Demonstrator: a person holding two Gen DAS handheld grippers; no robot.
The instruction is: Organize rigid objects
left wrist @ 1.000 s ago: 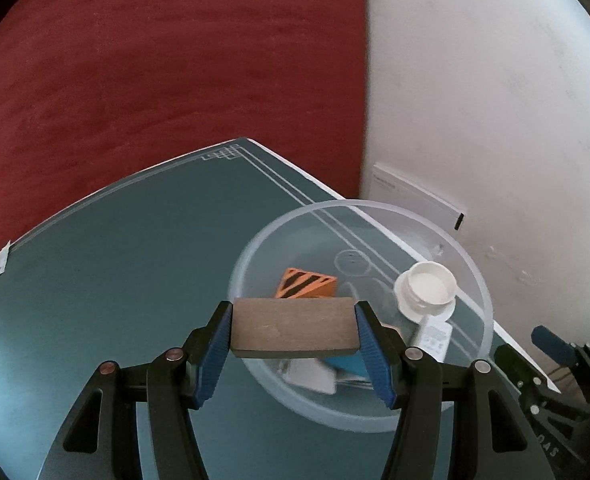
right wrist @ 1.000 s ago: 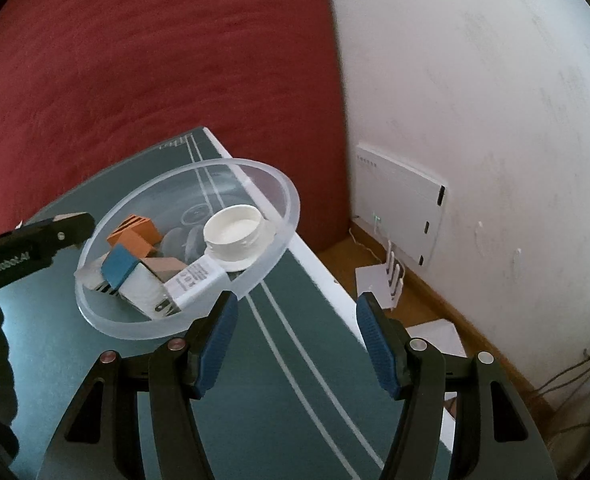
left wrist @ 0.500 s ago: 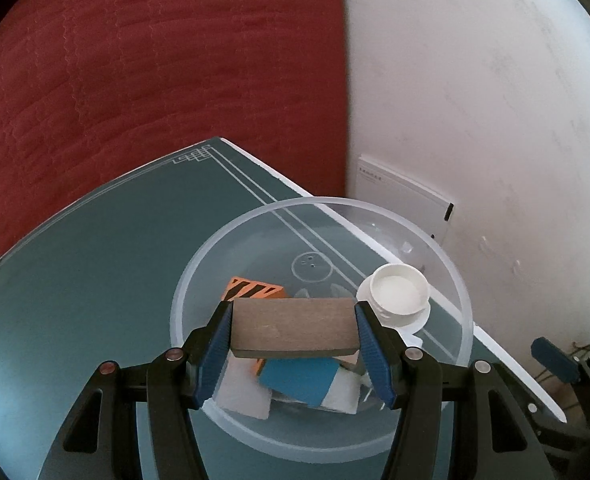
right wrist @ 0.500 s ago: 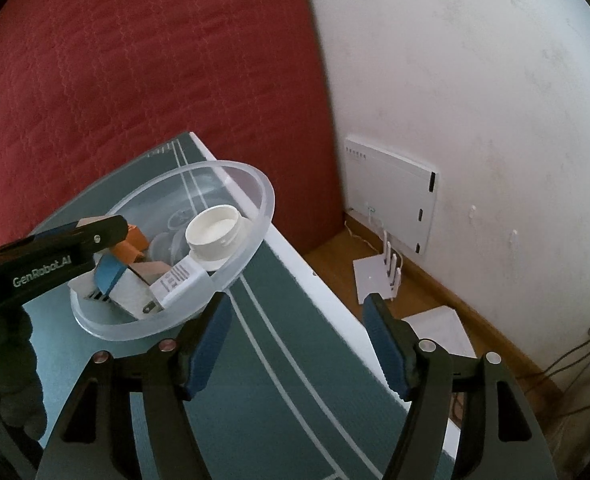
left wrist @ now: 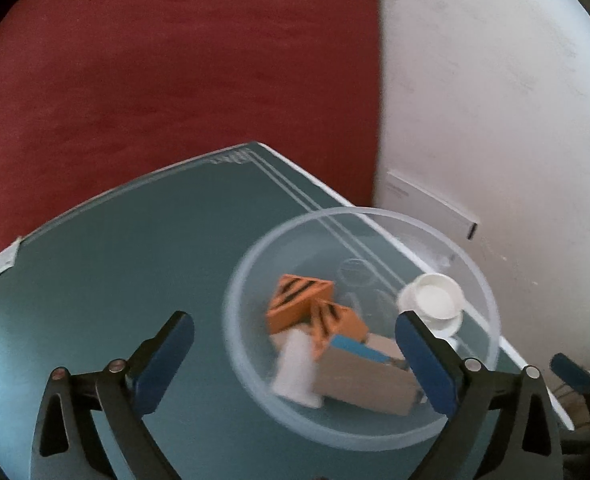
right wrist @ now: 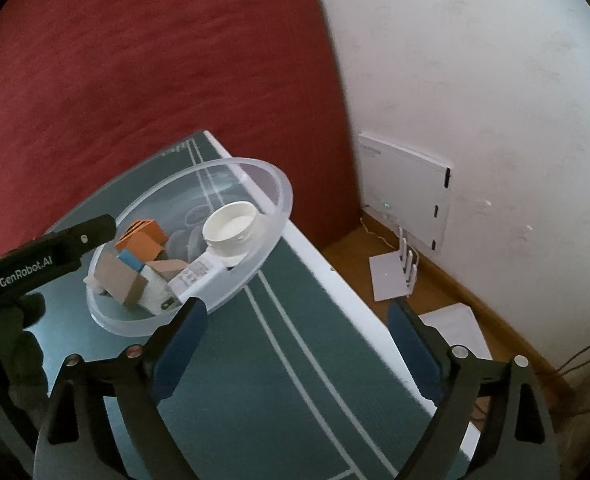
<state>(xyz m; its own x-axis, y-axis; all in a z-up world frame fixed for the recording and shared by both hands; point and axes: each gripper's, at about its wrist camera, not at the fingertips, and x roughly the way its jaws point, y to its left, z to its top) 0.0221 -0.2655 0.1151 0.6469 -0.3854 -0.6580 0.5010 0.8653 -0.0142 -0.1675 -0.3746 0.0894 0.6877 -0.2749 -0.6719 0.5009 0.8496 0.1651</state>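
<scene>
Having just opened its jaws wide, our left gripper (left wrist: 295, 354) holds nothing; the brown block (left wrist: 365, 380) lies just ahead in the clear bowl (left wrist: 251, 376) among other pieces. Our right gripper (right wrist: 297, 336) has likewise just opened, empty. The bench (left wrist: 115, 272) shows no loose objects.

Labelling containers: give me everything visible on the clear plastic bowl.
The clear plastic bowl is round, shallow and translucent with a thick frosted rim. It sits upright on the green table, near its white edge. Inside lie orange striped blocks, a brown cardboard box, a white jar lid and white packets. Neither gripper touches it.
</scene>
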